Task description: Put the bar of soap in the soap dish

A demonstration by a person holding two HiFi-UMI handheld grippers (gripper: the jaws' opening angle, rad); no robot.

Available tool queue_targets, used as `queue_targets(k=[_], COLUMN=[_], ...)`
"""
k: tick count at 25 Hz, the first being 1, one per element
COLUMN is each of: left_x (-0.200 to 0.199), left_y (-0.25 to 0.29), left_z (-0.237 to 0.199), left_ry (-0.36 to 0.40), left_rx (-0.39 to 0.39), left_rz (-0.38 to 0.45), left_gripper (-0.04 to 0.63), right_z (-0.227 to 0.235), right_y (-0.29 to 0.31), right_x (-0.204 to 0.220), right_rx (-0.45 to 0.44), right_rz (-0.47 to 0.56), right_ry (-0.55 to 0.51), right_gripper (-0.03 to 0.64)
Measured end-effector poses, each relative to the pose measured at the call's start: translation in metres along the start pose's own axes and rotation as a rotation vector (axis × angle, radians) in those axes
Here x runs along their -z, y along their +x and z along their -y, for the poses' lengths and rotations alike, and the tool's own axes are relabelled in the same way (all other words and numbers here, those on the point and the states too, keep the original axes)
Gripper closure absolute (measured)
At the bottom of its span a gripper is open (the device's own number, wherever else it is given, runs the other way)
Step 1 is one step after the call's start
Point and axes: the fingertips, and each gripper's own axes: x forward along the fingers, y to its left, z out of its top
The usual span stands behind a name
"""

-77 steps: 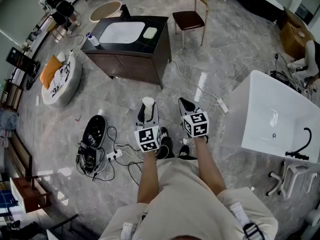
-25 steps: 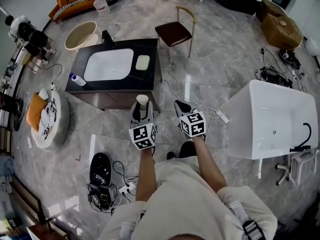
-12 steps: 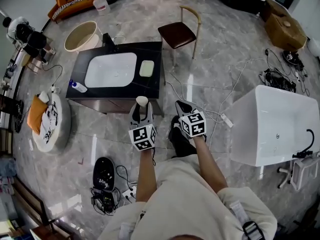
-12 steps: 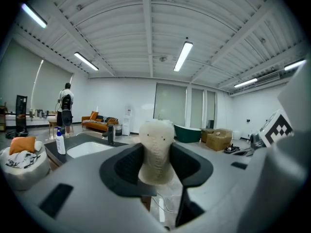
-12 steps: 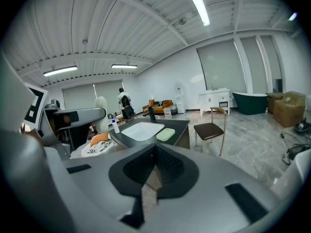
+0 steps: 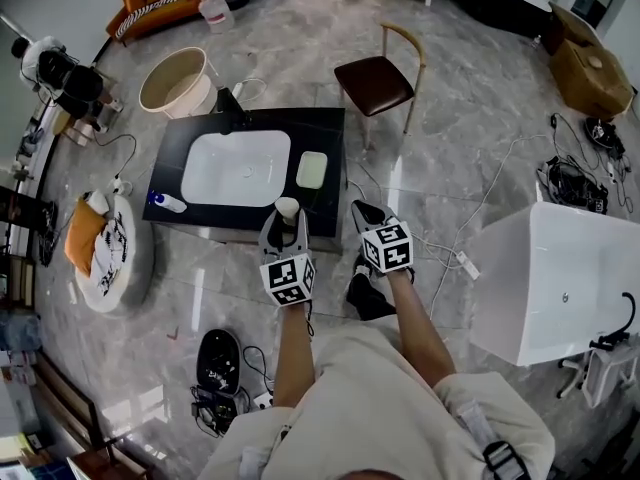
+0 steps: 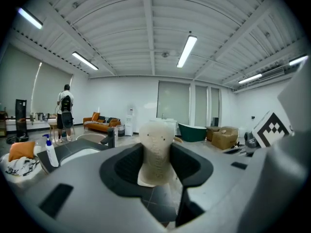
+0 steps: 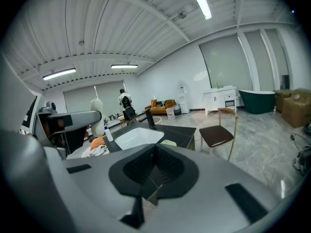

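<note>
The cream, rounded bar of soap [image 7: 156, 152] stands upright, clamped by its broad faces in the left gripper's [image 6: 286, 220] jaws, in the air near the front edge of the black vanity top [image 6: 326, 131]. It looks stiff, light and probably slick, so a flat-face grip suits it. The pale green rectangular soap dish [image 6: 312, 170] lies by the top's right edge. The right gripper's [image 8: 153, 171] jaws are together, empty.

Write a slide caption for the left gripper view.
Left claw grips the pale bar of soap; sink counter behind at left.
</note>
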Motion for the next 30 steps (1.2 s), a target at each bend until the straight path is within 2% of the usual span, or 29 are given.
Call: queue_targets(k=[7, 12, 16, 20, 24, 30], left_x=[-0.006, -0.008, -0.02, -0.024, -0.017, -0.008], left_y=[0.048, 0.091, 0.127, 0.147, 0.156, 0.172], left_z=[-0.028, -0.036, -0.035, -0.032, -0.034, -0.041], left_ry=[0.001, -0.001, -0.004, -0.015, -0.031, -0.038], left_rx=[-0.033, -0.024, -0.017, -0.007, -0.006, 0.022], left_rz=[-0.023, -0.039, -0.005, -0.022, -0.062, -0.102], left_gripper=[0.413, 0.413, 0.413, 0.413, 0.413, 0.413], right_z=[0.013, 0.025, 0.039, 0.055, 0.064, 0.079], right_y=[0.058, 0.092, 0.115, 0.124, 0.124, 0.128], right_x=[-0.027, -0.04, -0.058, -0.066, -0.054, -0.053], right_rx=[-0.037, -0.067, -0.083, -0.079, -0.081, -0.021], right_rz=[-0.015, -0.04, -0.042, -0.047, -0.086, -0.079], right_ry=[0.021, 0.004, -0.027, -0.012, 0.009, 0.075], right_gripper=[0.612, 0.613, 0.612, 0.612, 0.612, 0.613])
